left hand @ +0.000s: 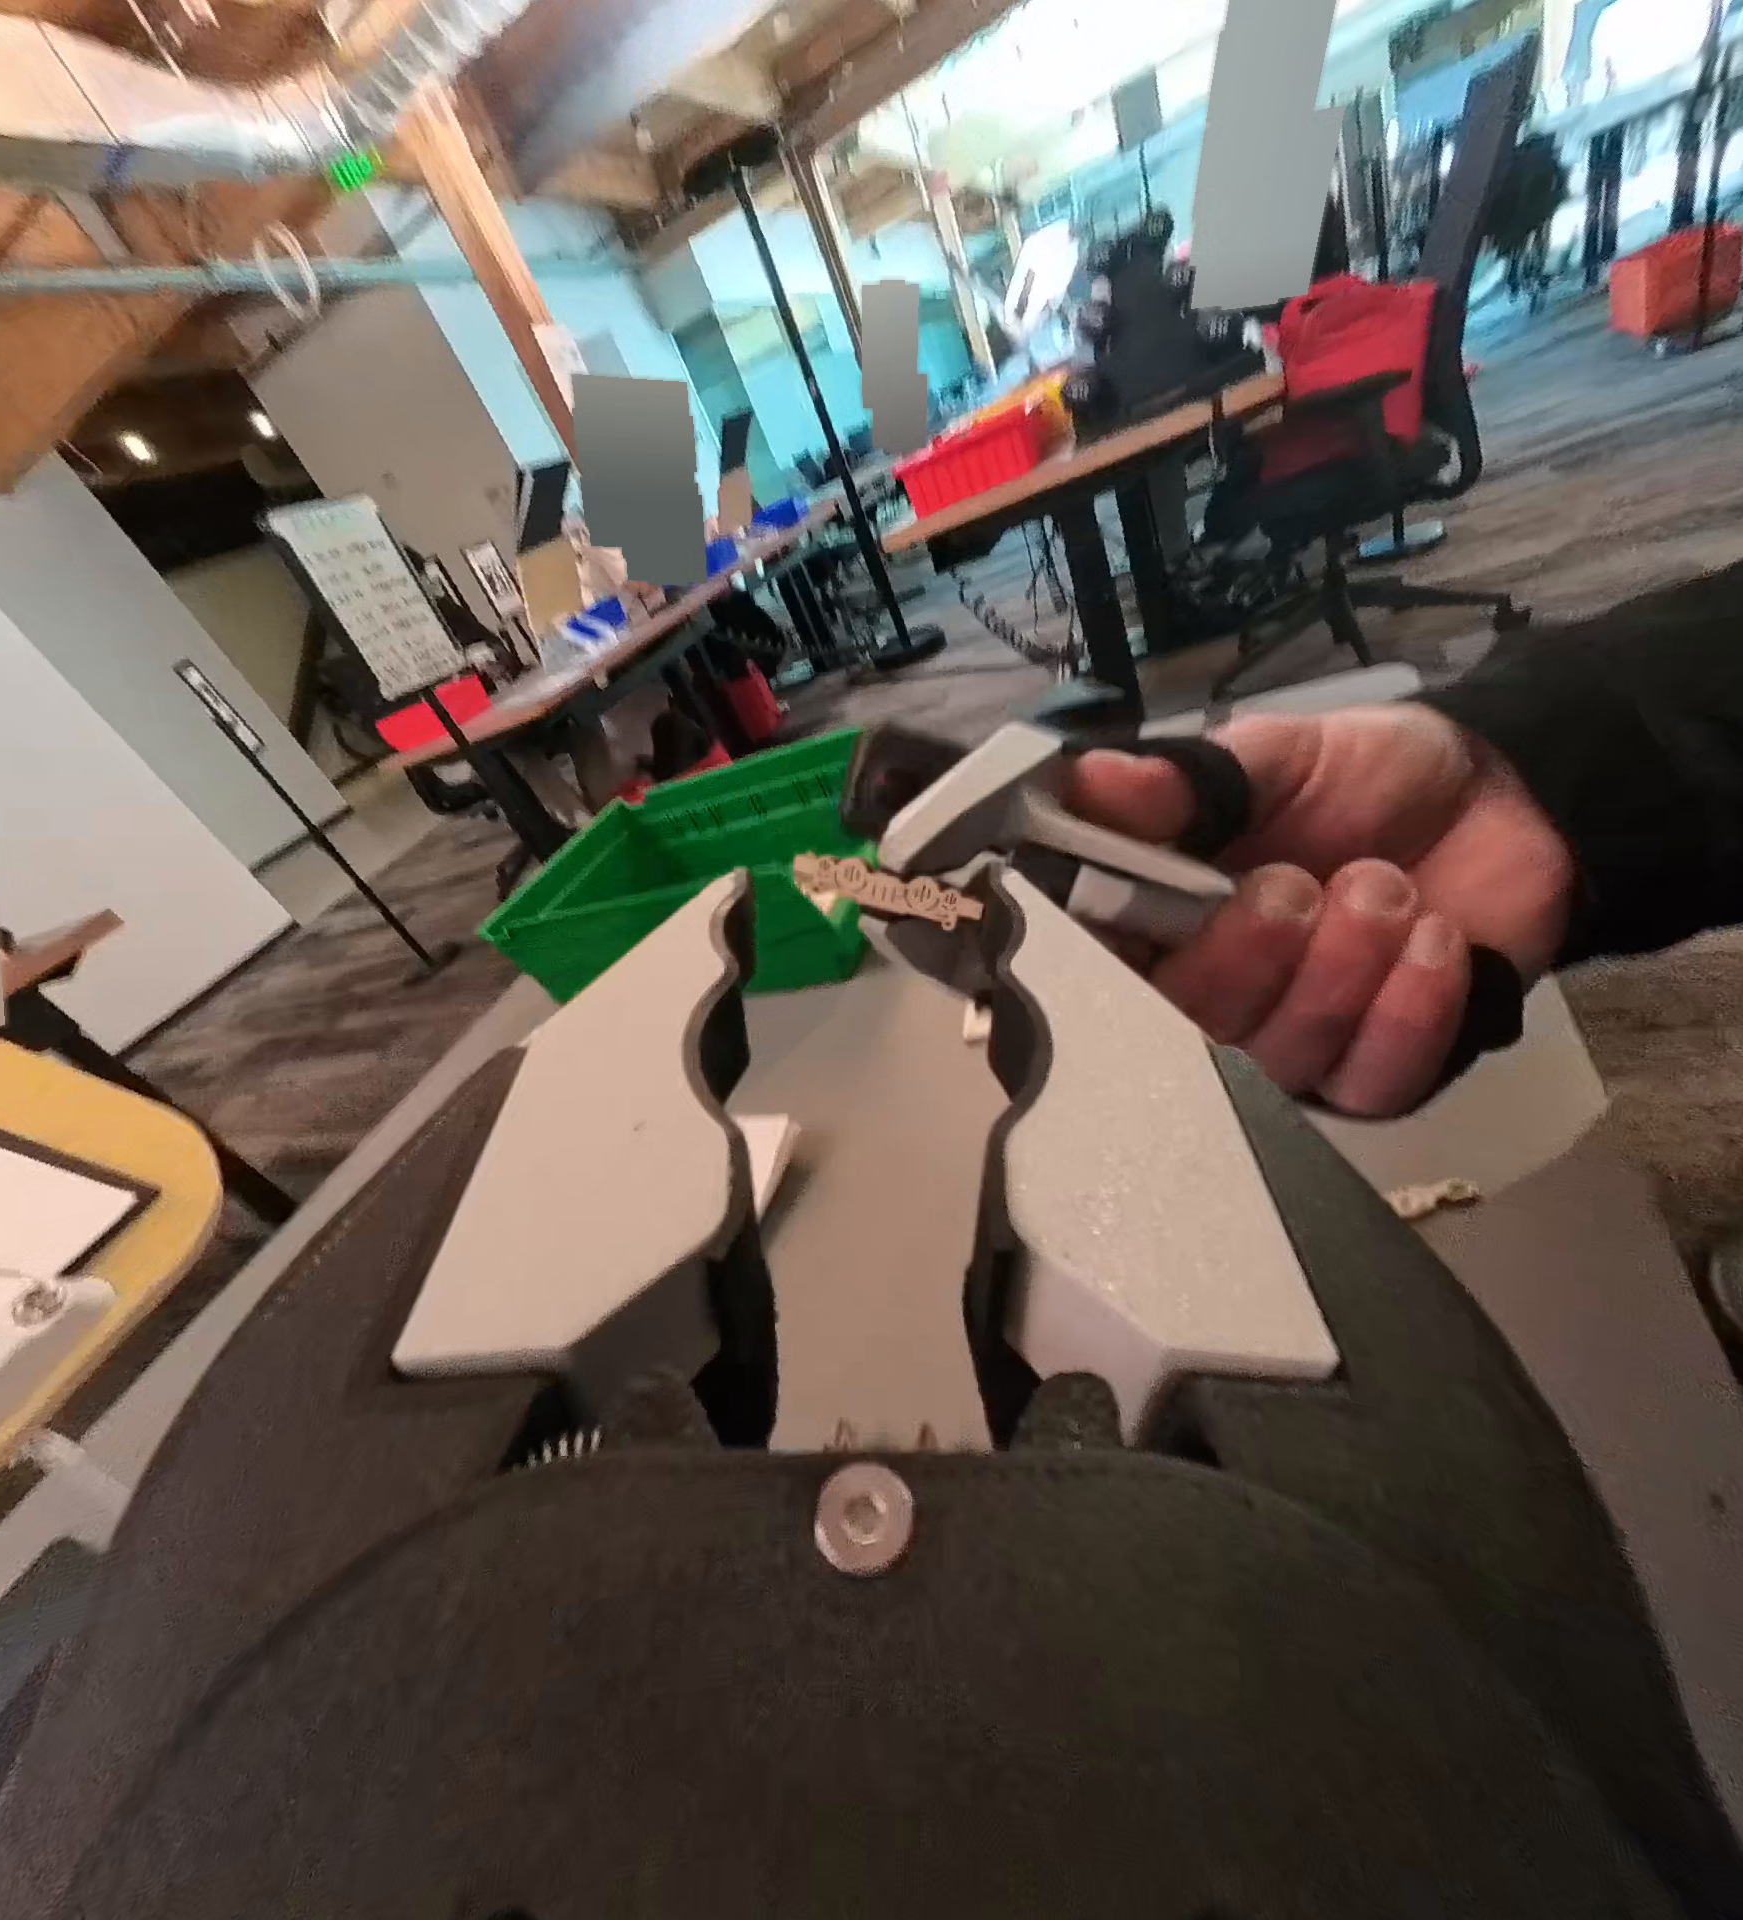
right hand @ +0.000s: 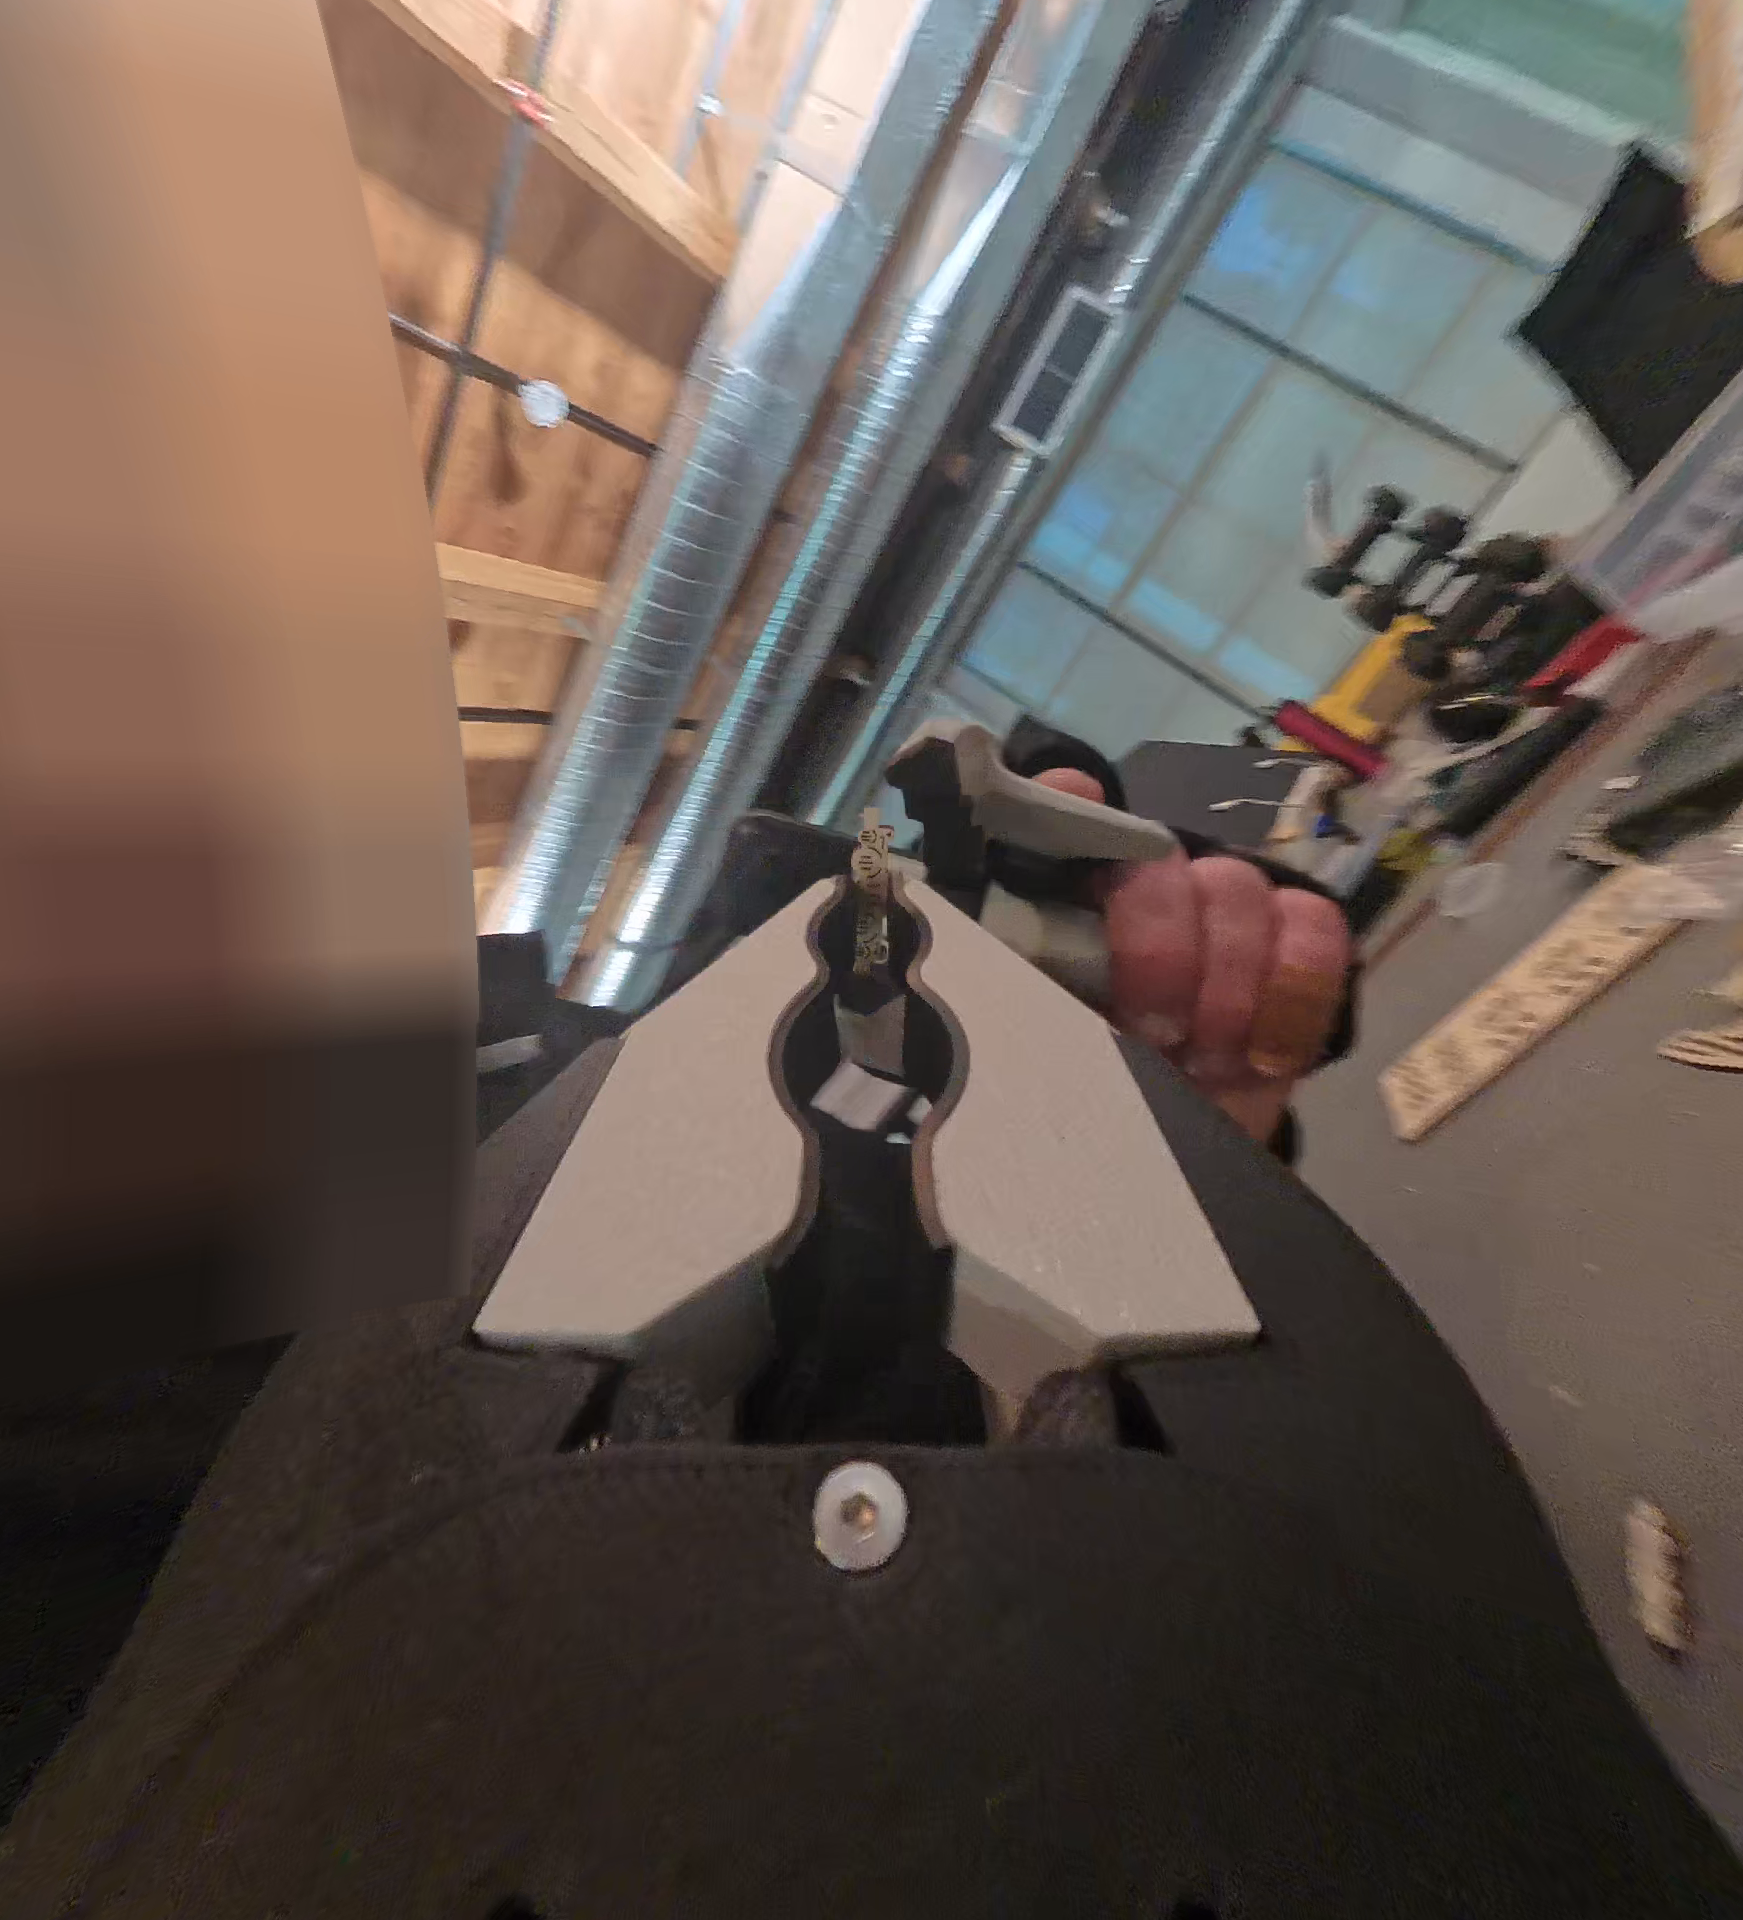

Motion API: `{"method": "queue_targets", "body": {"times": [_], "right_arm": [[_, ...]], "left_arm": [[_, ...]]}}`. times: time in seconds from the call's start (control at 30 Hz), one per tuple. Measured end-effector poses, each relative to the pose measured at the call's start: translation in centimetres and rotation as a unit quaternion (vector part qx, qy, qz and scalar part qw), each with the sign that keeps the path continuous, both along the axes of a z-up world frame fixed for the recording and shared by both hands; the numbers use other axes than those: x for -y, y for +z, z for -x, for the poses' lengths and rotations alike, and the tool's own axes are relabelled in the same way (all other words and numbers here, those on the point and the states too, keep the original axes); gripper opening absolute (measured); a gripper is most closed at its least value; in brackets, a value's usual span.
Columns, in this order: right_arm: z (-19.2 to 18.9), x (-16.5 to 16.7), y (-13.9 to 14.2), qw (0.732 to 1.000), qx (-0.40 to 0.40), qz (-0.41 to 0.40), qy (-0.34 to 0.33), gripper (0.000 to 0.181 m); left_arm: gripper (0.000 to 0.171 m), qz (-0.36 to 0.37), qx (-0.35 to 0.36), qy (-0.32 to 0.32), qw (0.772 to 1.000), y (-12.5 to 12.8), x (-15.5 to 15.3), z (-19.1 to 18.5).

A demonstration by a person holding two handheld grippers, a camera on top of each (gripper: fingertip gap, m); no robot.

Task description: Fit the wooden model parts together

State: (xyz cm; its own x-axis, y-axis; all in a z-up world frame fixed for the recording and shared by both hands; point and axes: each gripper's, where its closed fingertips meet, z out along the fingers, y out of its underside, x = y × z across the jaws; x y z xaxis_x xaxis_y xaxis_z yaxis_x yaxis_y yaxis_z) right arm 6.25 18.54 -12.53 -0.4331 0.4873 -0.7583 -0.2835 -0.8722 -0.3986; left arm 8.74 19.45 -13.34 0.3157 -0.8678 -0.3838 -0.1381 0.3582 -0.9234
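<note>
**Thin wooden strip pinched at the tips, second gripper waiting empty**

The right gripper is clamped on a wooden model part, a small pale strip with laser-cut holes. It sits just above the centre of the right wrist view, standing up between the very tips with 1 end poking out. In the left wrist view the same part lies near the middle of the frame, held in the air by that right gripper and the hand around it.

The left gripper is spread wide and grasps nothing.

The strip looks very light, stiff but brittle: thin plywood that would likely snap at its cut-outs if squeezed or twisted. A second hold probably belongs on the free end, flat faces against the pads. More wooden sheets lie on the grey table at the right of that view.
</note>
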Motion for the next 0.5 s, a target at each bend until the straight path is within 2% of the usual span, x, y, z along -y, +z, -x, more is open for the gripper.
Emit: {"method": "queue_targets", "body": {"times": [0.13,0.2,0.37,0.5], "right_arm": [[-0.7,-2.2,-3.9,0.988,0.138,-0.011,-0.067,0.003],[-1.5,-3.7,-6.1,0.974,0.206,-0.006,-0.097,0.003],[-2.7,-6.8,-12.6,0.930,0.346,0.023,-0.120,0.003],[-1.9,-7.5,-15.9,0.921,0.369,0.083,-0.094,0.003]], "left_arm": [[0.052,0.044,-0.099,0.032,0.994,-3.2,-2.3,0.6],[0.070,0.059,-0.167,0.056,0.983,-5.2,-3.8,1.1],[0.077,0.112,-0.344,0.050,0.931,-11.0,-5.6,1.8],[0.078,0.169,-0.448,0.026,0.877,-14.7,-6.3,2.0]]}}
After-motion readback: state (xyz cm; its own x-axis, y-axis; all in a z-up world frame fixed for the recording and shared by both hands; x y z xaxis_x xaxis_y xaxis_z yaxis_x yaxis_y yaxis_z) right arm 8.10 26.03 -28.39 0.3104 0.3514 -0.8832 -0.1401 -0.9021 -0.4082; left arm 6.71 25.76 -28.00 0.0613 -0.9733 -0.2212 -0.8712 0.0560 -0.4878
